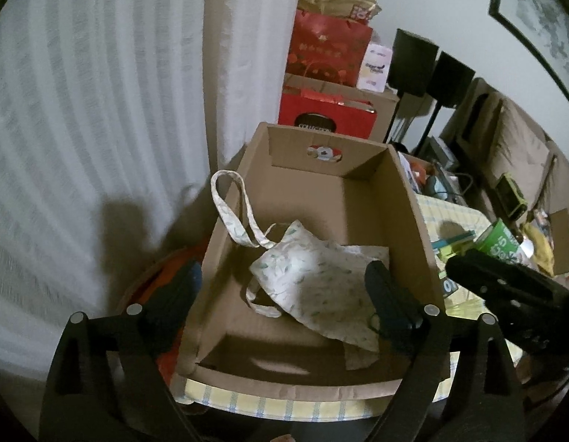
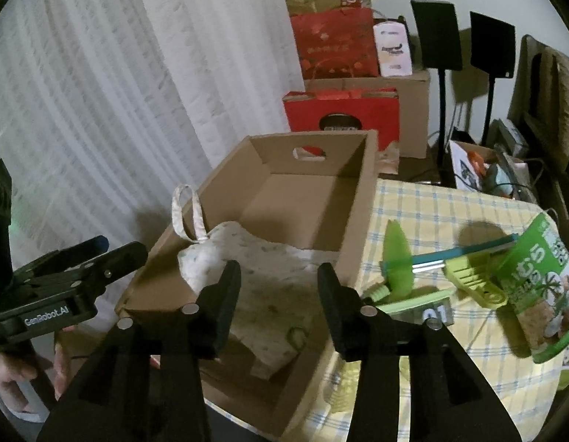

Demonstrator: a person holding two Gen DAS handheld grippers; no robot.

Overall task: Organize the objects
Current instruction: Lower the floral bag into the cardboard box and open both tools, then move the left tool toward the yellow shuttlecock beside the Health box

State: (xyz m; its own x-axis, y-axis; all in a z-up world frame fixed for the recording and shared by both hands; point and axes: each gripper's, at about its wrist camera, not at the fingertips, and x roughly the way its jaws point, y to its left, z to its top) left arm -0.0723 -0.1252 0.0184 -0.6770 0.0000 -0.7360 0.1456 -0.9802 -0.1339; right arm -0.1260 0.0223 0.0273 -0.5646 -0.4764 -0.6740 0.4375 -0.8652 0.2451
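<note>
An open cardboard box (image 1: 417, 221) (image 2: 354, 221) stands on a table with a yellow checked cloth (image 2: 432, 206). A white leaf-print cloth bag (image 1: 321, 280) (image 2: 255, 276) lies inside it, one handle loop draped over the left wall. My left gripper (image 1: 280, 287) is open, its fingers straddling the box's left wall and the bag. My right gripper (image 2: 279, 287) is open and empty above the box's near end. To the right of the box lie a green packet (image 2: 542, 287), a green clip (image 2: 472, 283) and a small green fan (image 2: 398, 265).
White curtains (image 1: 100, 110) hang on the left. Red gift bags (image 2: 339, 44) and cardboard boxes stack behind the table. Two black stands (image 2: 439, 37) and a box of clutter (image 2: 487, 173) are at the back right. A chair (image 1: 505, 140) is at the right.
</note>
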